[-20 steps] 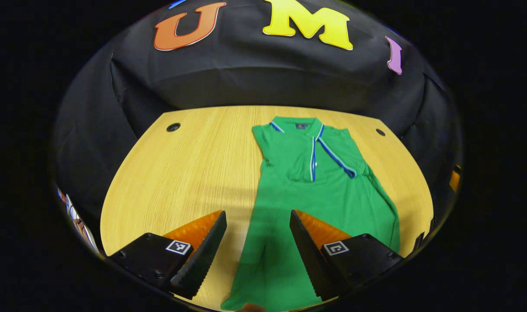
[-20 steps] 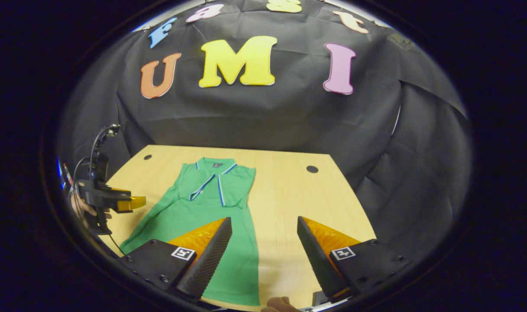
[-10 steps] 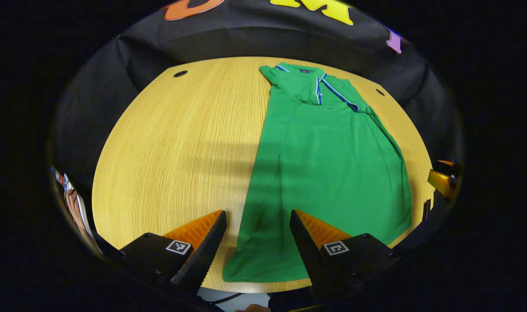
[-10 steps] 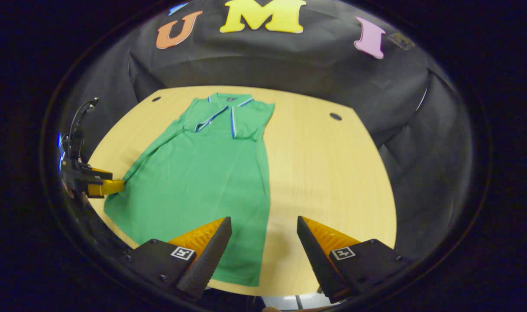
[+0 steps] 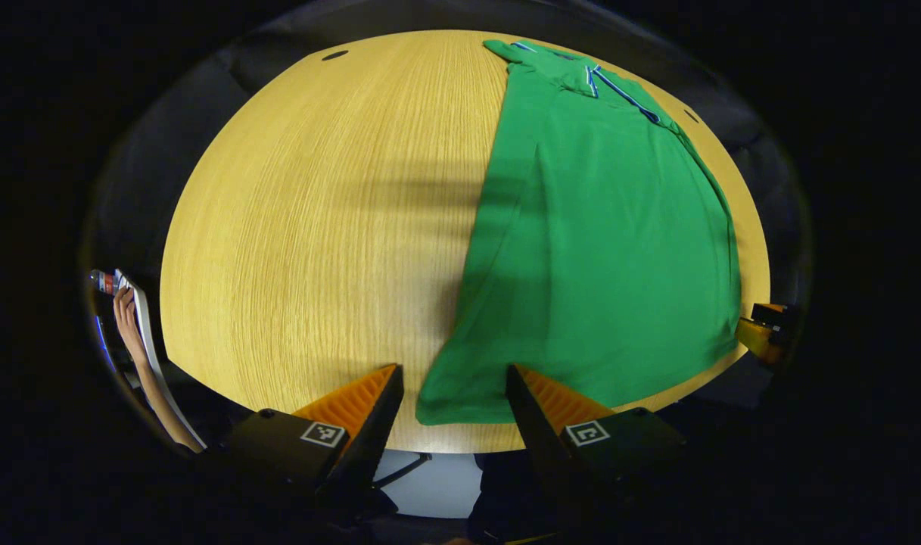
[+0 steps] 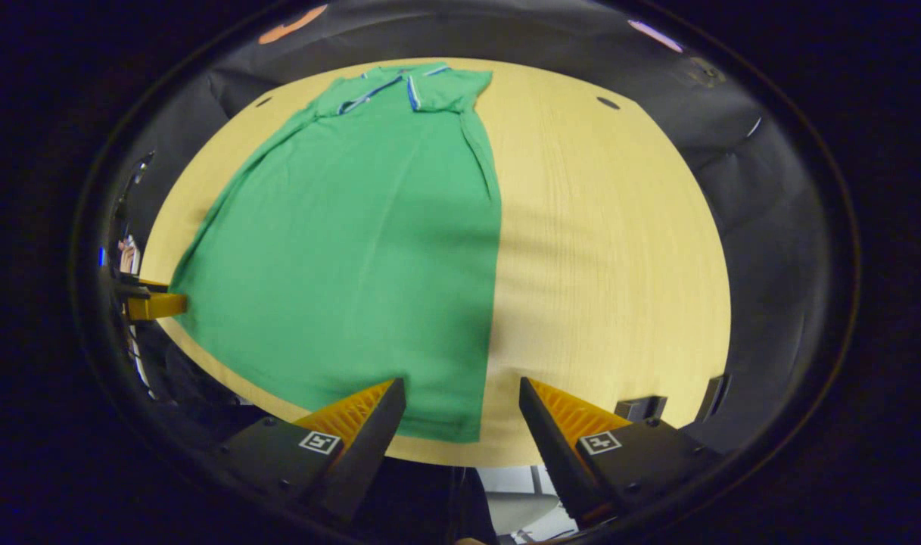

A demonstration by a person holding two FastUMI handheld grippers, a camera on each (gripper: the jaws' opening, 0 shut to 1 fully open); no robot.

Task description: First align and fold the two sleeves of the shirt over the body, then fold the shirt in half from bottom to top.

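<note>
A green polo shirt (image 5: 604,250) with blue and white trim lies flat on the wooden table (image 5: 316,227), collar at the far end, both sleeves folded over the body. My left gripper (image 5: 452,393) is open, hovering above the shirt's near left hem corner. In the right gripper view the shirt (image 6: 369,242) spreads across the left half of the table (image 6: 604,250). My right gripper (image 6: 462,405) is open above the near right hem corner. The other gripper (image 6: 154,305) shows at the shirt's far corner.
Round cable holes (image 5: 334,54) (image 6: 606,101) sit in the table's far corners. The near table edge runs just under both grippers, with pale floor (image 5: 430,484) below it. A person's arm (image 5: 138,356) is at the left edge of the left gripper view.
Both grippers have pulled back toward the near table edge and tilted downward; the shirt's hem now lies just ahead of the fingers. Both stayed open, and the shirt has not moved.
</note>
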